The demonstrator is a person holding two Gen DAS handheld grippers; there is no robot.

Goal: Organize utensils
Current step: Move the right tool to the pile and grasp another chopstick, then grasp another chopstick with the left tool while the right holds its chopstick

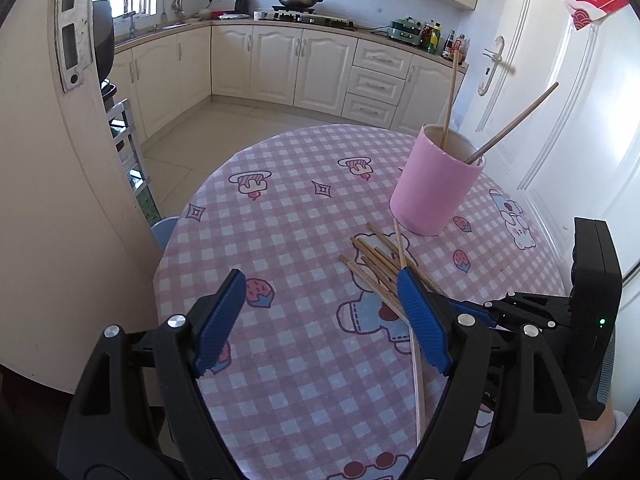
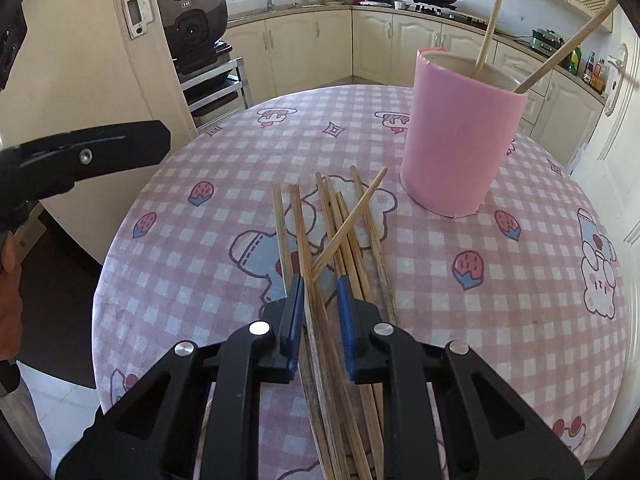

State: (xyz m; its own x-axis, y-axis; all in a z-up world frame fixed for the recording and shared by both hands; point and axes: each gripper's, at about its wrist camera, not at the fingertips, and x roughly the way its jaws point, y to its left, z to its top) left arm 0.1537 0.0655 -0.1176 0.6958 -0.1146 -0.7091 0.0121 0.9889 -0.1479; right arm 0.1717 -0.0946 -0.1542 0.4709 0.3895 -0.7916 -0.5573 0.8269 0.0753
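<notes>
Chopsticks loose on table, two in holder.
Right gripper (image 2: 318, 312) jaws partly apart, straddling chopstick pile (image 2: 340, 232), none visibly clamped; left gripper (image 1: 320, 320) wide, empty. Pink cup (image 2: 456, 140) beside pile holds two chopsticks (image 2: 490, 28).

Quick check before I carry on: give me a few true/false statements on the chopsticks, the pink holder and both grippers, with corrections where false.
1. Two chopsticks stand in the pink holder. True.
2. The pink holder lies on its side. False: it stands upright on the checked tablecloth.
3. The right gripper has its fingers on either side of chopsticks in the loose pile. True: the fingers are apart, not clamped.
4. The left gripper is shut on a chopstick. False: its fingers are wide open with nothing between them.
5. All chopsticks are already in the holder. False: several lie on the table in front of it.
</notes>
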